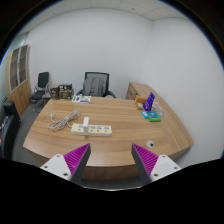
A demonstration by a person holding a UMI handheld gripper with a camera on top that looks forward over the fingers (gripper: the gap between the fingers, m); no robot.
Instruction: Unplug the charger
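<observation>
A white power strip [92, 127] lies on the wooden desk [115, 138], left of the middle, well beyond my fingers. A white charger block [84, 121] sits plugged into it near its left end, and a white cable [62, 120] trails in loops to the left. My gripper [111, 160] hovers above the desk's near edge, far back from the strip. Its two fingers with purple pads [72, 158] are spread wide apart with nothing between them.
A teal and purple object [150, 108] stands at the desk's right side. Black office chairs [95, 84] stand behind the desk, with a wooden cabinet [20, 95] at the left wall. A small dark item [62, 92] sits on the far left of the desk.
</observation>
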